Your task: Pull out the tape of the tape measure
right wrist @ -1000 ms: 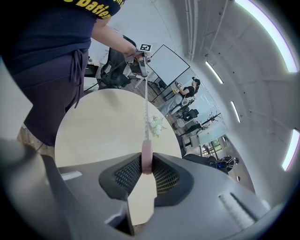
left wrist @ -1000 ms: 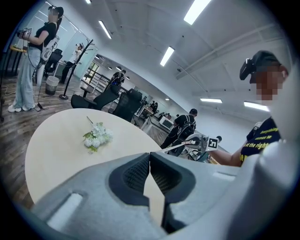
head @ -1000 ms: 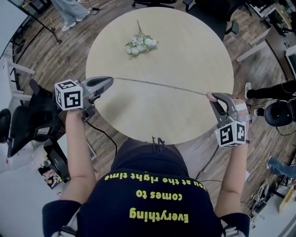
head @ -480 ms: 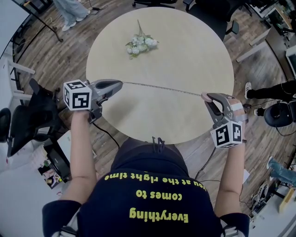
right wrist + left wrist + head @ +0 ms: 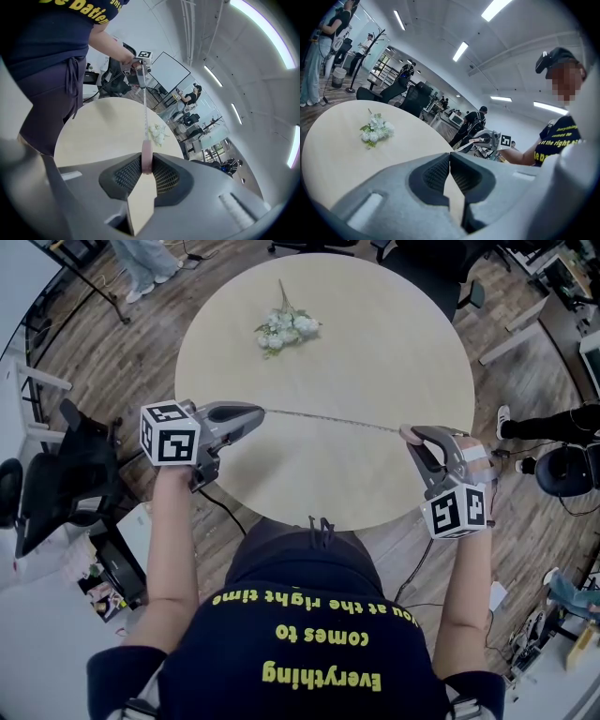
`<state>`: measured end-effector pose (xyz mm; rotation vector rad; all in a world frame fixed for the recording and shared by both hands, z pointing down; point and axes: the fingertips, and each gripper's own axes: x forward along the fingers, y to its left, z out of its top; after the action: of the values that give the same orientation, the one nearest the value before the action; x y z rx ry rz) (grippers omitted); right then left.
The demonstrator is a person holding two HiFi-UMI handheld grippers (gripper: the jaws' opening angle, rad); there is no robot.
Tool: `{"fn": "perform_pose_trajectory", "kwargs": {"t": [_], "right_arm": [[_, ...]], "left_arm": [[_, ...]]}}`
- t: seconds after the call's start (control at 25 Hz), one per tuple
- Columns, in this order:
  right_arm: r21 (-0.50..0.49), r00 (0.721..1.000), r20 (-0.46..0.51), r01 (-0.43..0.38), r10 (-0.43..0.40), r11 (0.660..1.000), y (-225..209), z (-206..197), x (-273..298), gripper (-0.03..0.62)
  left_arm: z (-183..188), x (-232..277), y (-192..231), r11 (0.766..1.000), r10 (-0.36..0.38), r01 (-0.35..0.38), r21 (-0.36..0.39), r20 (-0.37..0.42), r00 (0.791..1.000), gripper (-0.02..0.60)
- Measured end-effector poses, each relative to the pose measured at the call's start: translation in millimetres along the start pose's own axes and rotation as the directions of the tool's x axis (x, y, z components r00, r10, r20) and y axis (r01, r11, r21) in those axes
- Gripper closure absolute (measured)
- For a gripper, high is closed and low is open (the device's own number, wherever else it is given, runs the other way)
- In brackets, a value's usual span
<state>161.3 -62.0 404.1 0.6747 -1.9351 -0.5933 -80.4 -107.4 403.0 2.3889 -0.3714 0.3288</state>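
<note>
The left gripper (image 5: 257, 413) is closed, its two dark ribbed pads (image 5: 437, 172) pressed together on the end of the tape (image 5: 333, 420), which leaves the jaw tips as a thin strip. This gripper points across the worktop (image 5: 375, 324) from over its near-left part, with its marker cube (image 5: 171, 434) just inside the left edge.

The right gripper (image 5: 410, 435) is closed on the tape measure (image 5: 146, 157). The right gripper view shows a thin pink case standing edge-on between the two pads, gripped on both flat sides. This gripper sits at the near-right edge of the worktop, and its own cube (image 5: 457, 512) hangs out past that edge over the wooden floor (image 5: 94, 343).

Between the two grippers the tape runs as one straight, taut line above the near half of the round worktop, roughly along the near edge, a little farther from that edge at its left end.

A small bunch of white flowers (image 5: 284, 329) with green leaves lies toward the far-left part of the worktop, well apart from the tape and from both grippers.

The person's dark shirt (image 5: 300, 652) with yellow lettering fills the space below the near edge.
</note>
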Motion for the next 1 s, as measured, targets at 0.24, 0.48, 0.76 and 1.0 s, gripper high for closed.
{"fn": "perform_pose_trajectory", "kwargs": {"t": [0.24, 0.48, 0.76, 1.0], "right_arm": [[0.011, 1.0, 0.023, 0.001, -0.001, 1.0, -0.2, 8.0, 4.0, 0.513], [0.018, 0.999, 0.039, -0.003, 0.002, 1.0, -2.1, 17.8, 6.9, 0.512], [0.016, 0.998, 0.064, -0.008, 0.007, 1.0, 0.1, 29.0, 11.7, 0.513], [0.011, 0.996, 0.086, -0.015, 0.014, 1.0, 2.1, 37.2, 15.0, 0.513]], "left_arm": [[0.3, 15.5, -9.9, 0.999, -0.03, 0.03, 0.012, -0.003, 1.0, 0.575], [2.2, 30.0, -19.5, 0.998, -0.058, 0.058, 0.02, -0.007, 0.998, 0.575], [3.1, 48.2, -34.4, 0.996, -0.089, 0.089, 0.03, -0.001, 0.996, 0.575], [2.5, 63.7, -44.9, 0.994, -0.11, 0.11, 0.029, -0.001, 0.994, 0.575]]}}
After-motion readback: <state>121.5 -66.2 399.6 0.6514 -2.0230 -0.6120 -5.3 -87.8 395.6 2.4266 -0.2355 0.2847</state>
